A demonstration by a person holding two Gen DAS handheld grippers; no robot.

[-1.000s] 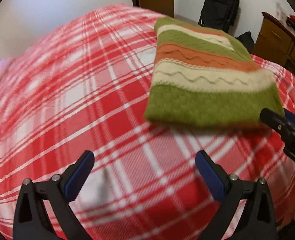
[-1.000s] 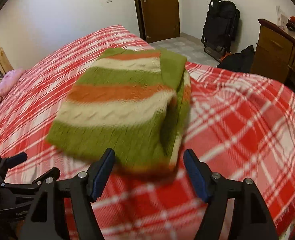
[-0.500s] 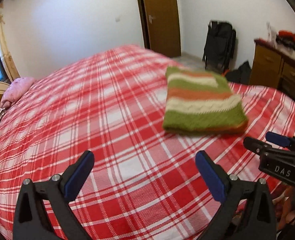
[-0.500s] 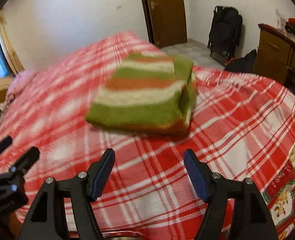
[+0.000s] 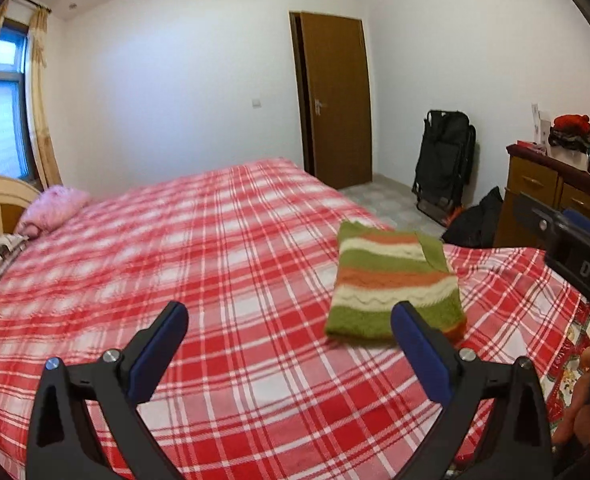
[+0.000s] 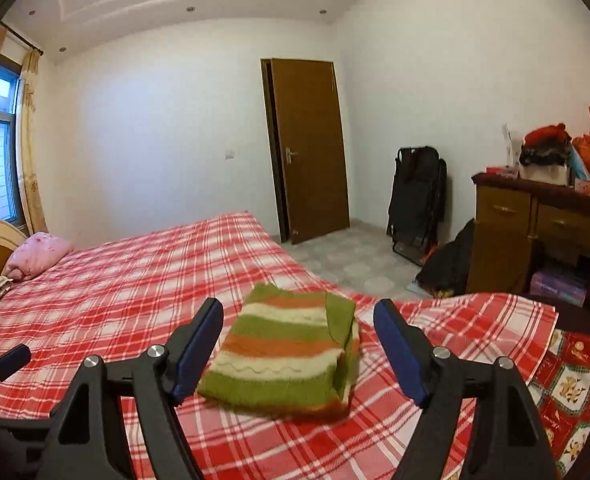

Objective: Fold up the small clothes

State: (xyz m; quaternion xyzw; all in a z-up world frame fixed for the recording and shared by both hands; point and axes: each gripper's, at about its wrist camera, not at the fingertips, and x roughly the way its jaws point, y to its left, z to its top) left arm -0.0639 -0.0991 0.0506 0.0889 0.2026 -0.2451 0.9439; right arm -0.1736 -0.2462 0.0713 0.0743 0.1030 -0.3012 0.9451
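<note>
A small knitted sweater with green, cream and orange stripes lies folded into a compact rectangle on the red plaid bed, near the bed's right corner. It also shows in the right wrist view. My left gripper is open and empty, held above the bed to the left of the sweater. My right gripper is open and empty, held back from the sweater, with the sweater seen between its fingers. The right gripper also shows at the right edge of the left wrist view.
A pink pillow lies by the headboard at the far left. A wooden dresser with clutter on top stands at the right. A black folded chair and a dark bag are on the floor near the brown door.
Both grippers have pulled back and risen from the sweater, which now looks smaller and farther off. The sweater stays folded on the bed.
</note>
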